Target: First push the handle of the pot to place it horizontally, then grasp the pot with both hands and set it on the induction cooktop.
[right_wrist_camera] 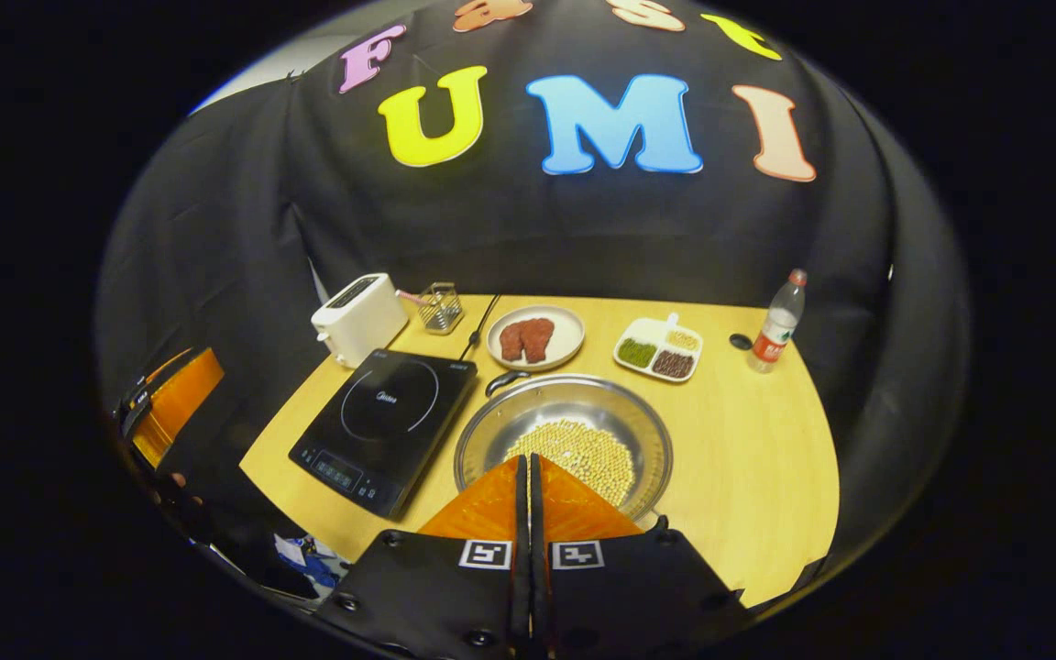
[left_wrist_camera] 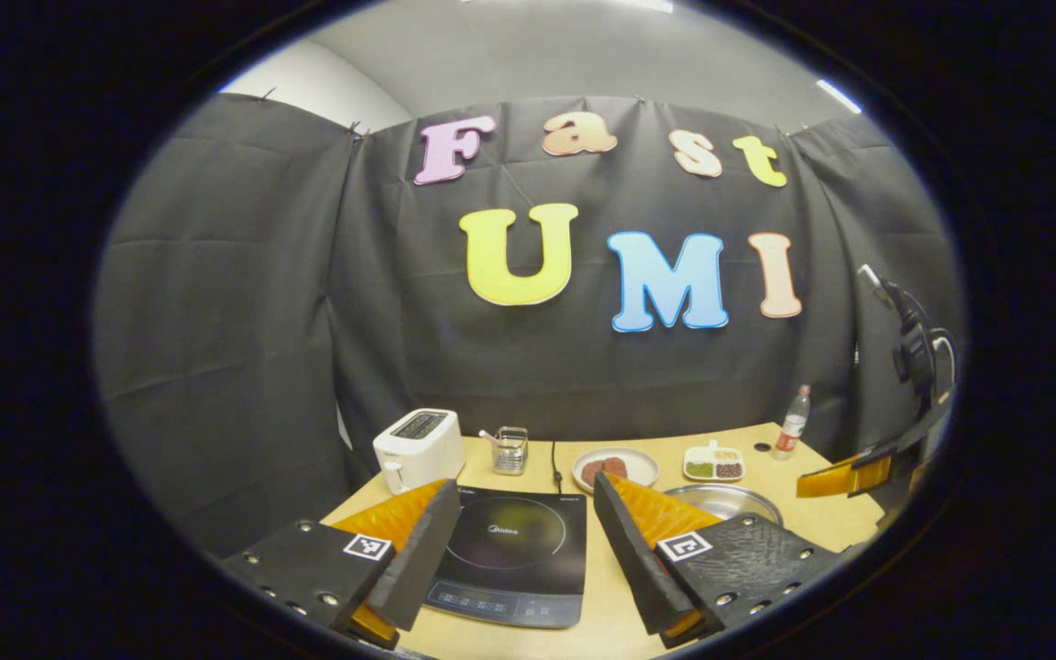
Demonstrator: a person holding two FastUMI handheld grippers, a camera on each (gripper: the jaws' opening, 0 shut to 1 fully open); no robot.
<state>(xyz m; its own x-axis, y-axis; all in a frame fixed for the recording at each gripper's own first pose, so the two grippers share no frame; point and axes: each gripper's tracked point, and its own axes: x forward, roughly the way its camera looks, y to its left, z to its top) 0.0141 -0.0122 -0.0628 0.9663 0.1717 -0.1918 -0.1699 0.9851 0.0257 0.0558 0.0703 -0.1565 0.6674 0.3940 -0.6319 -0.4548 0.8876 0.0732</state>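
In the left gripper view we see our left tongs released above the induction cooktop, the pot beside it on the bench; in the right gripper view, right tongs clenched empty over the bean-filled pot.

Booth dim, lit by ceiling strips overhead. Table evenly lit, soft shadows. Fisheye bends edges; focus mostly sharp.
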